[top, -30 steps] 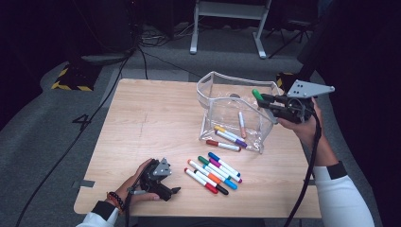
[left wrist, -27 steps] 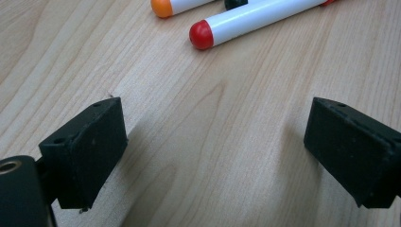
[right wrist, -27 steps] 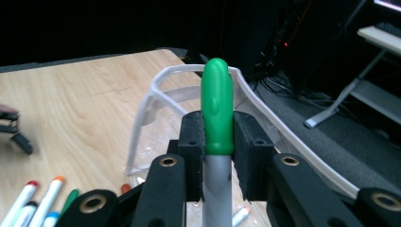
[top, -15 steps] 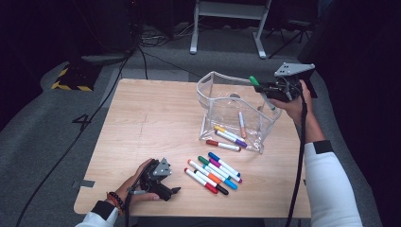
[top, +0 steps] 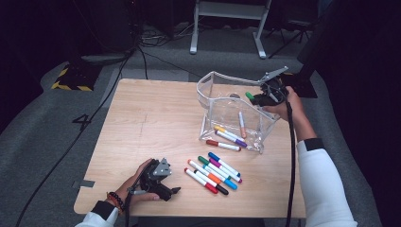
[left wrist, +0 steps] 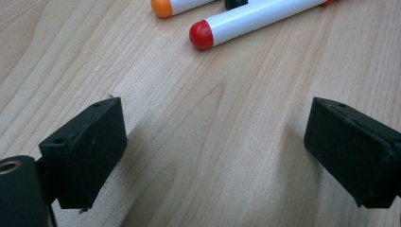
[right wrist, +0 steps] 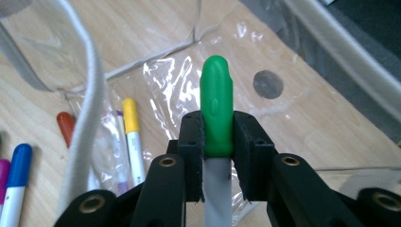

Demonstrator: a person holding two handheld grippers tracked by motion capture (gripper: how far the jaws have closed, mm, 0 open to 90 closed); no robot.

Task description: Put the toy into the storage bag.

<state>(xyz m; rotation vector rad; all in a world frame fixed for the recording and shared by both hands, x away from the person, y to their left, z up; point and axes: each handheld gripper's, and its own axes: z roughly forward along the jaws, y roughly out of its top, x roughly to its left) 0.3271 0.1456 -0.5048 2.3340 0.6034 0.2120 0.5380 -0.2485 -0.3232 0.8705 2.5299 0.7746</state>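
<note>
Wooden tabletop point(top: 156, 113) | clear pouch point(top: 222, 101): four markers inside | right tool point(top: 257, 98) clamped on green marker point(right wrist: 216, 113), has swung from beside the pouch to over its mouth, drop looks next | left tool point(top: 165, 188) jaws apart, parked by loose markers point(top: 213, 172)

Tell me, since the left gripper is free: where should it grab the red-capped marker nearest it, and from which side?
Grip the red-capped marker across the middle of its white barrel, coming straight down from above. It lies flat at the near edge of the marker row, so one jaw has bare table beside it; the other must slip between it and its neighbour. The left gripper is open.
</note>
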